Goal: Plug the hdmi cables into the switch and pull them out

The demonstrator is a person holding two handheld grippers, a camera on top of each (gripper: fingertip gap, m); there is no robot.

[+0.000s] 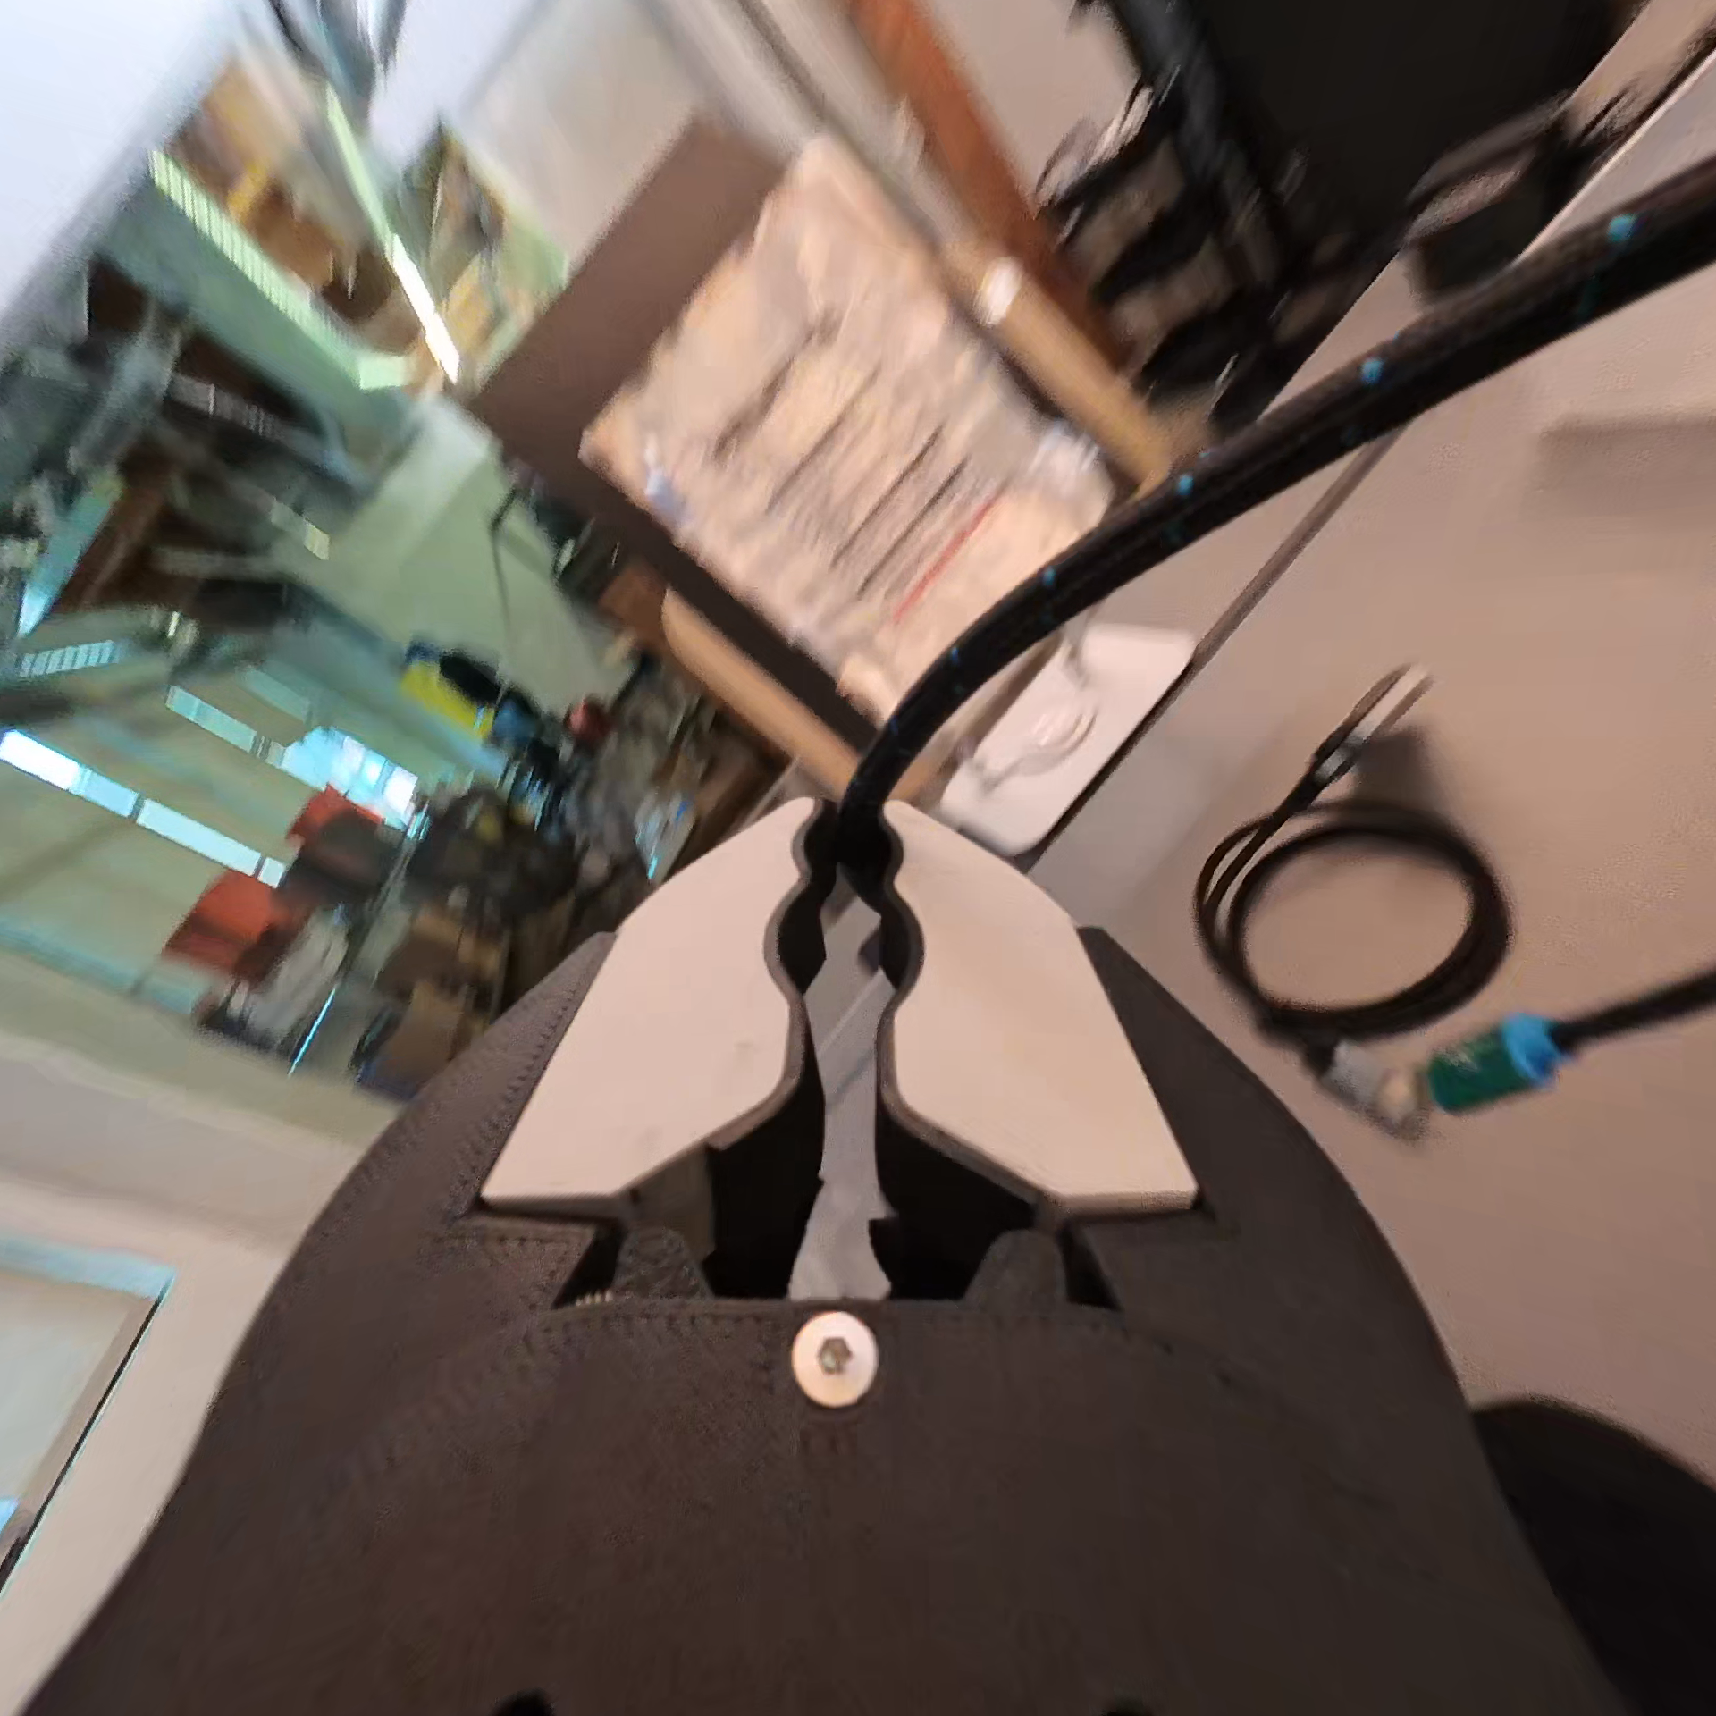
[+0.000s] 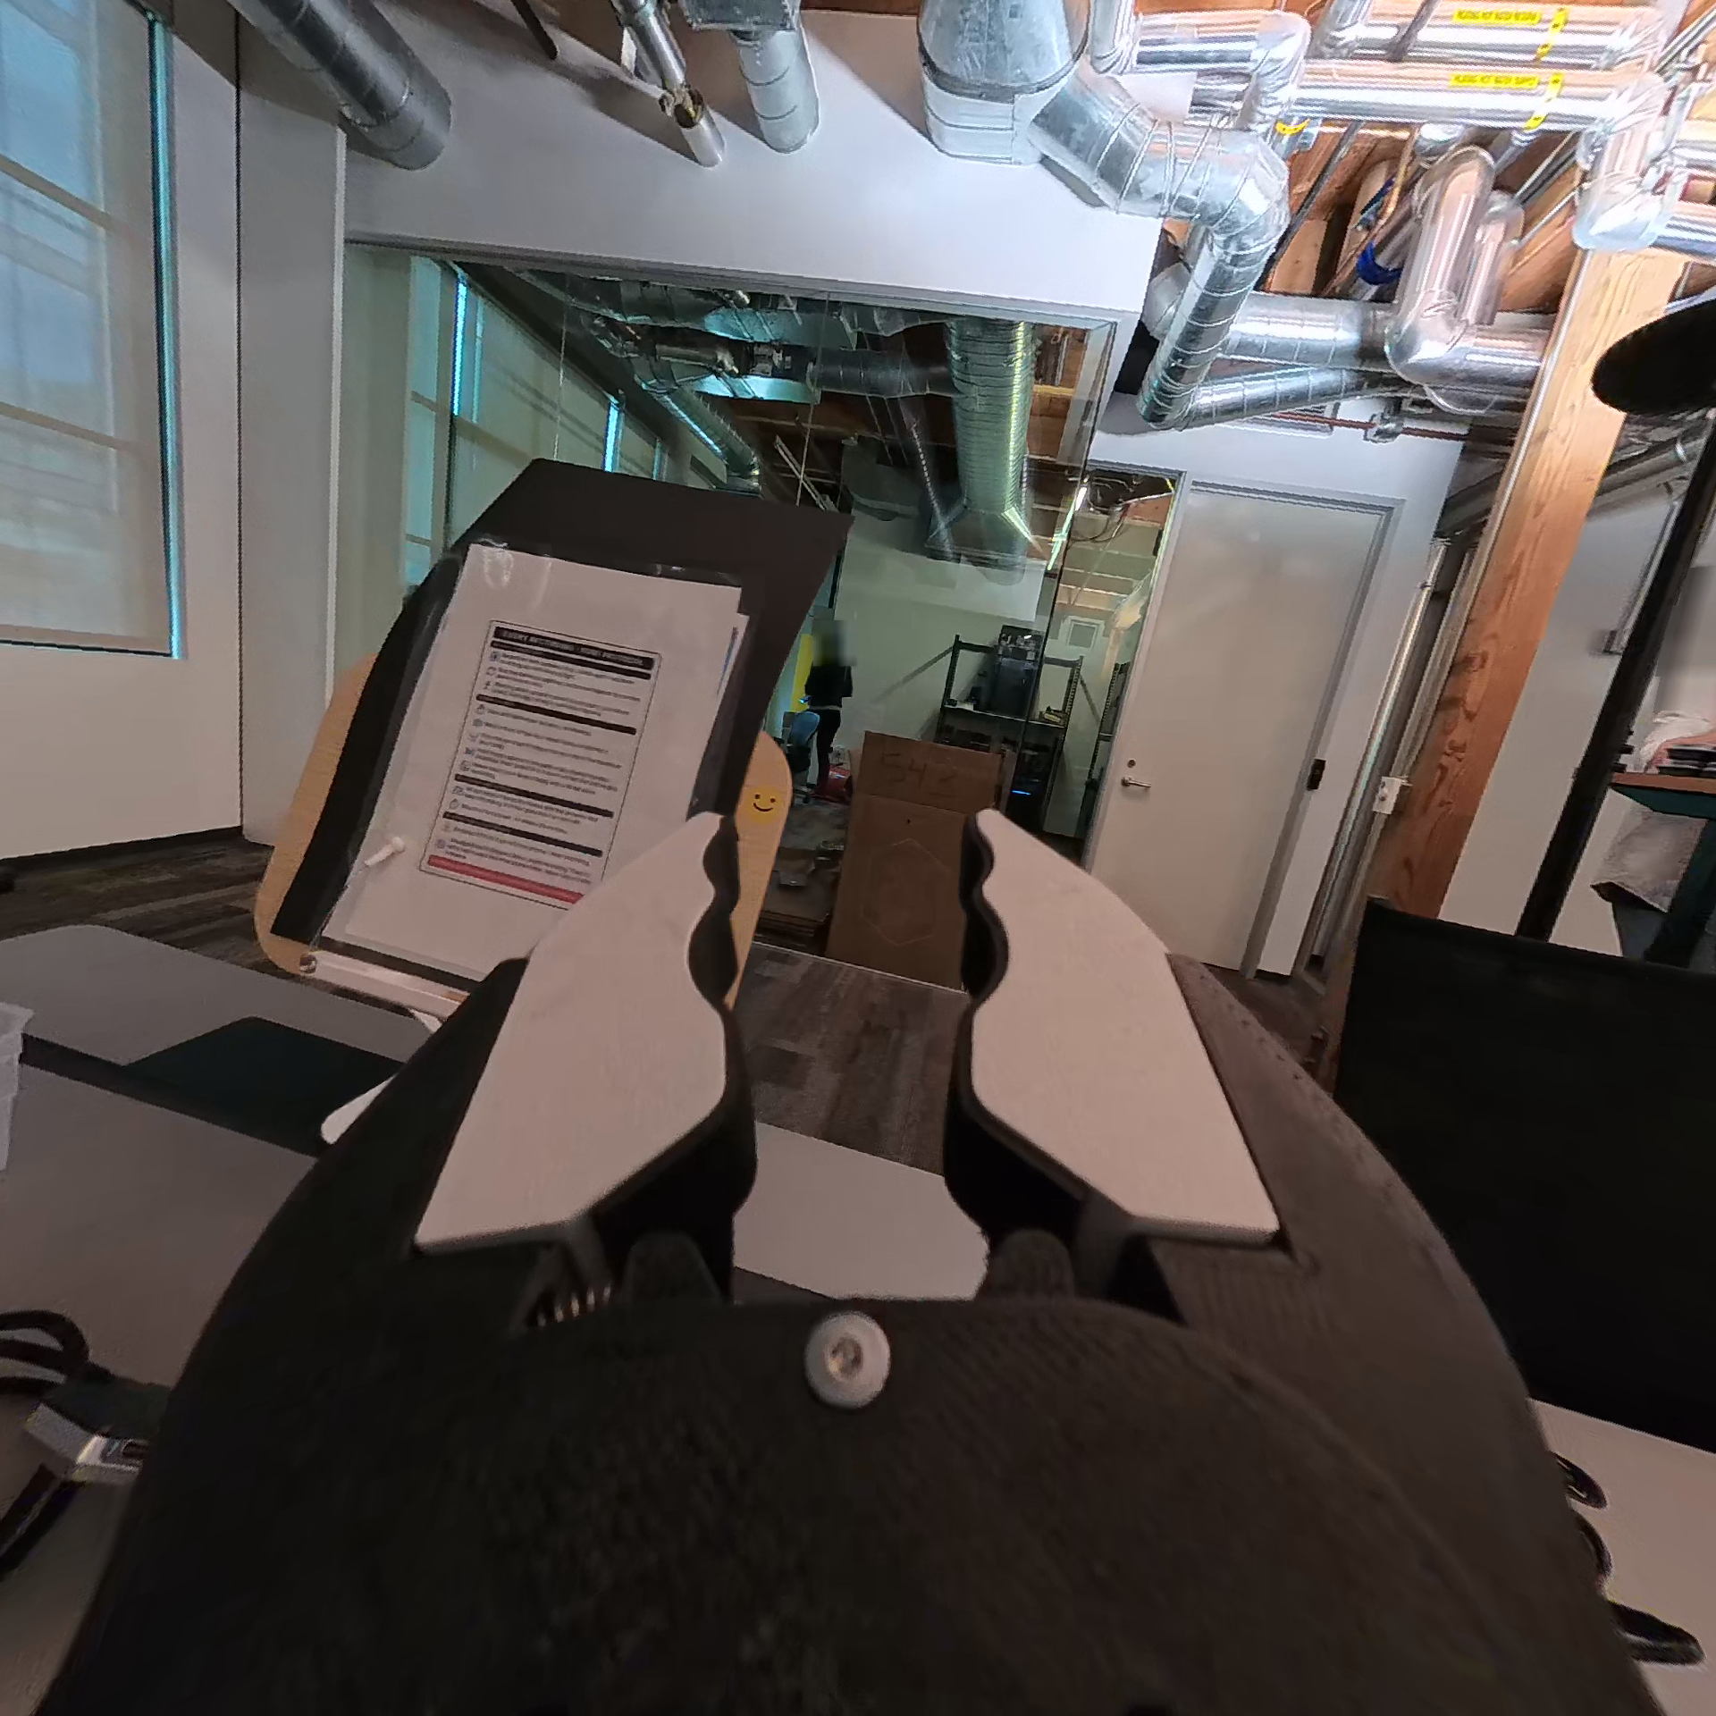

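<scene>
Tilting hard, the left wrist view shows a grey tabletop [image 1: 1532,650] to the right of the tool and a blurred workshop room behind. A black braided HDMI cable [image 1: 1161,520] is pinched at the fingertips of the left gripper [image 1: 850,850]; its long axis runs away from the tips, up and to the right. Right of the fingers, a teal-shelled plug [image 1: 1476,1068] and a coiled black cable [image 1: 1346,919] lie on the table. The right gripper [image 2: 845,864] is held spread, nothing between; ahead, a clear-covered printed sheet [image 2: 557,743] and ceiling ducts [image 2: 1207,186] are seen.
</scene>
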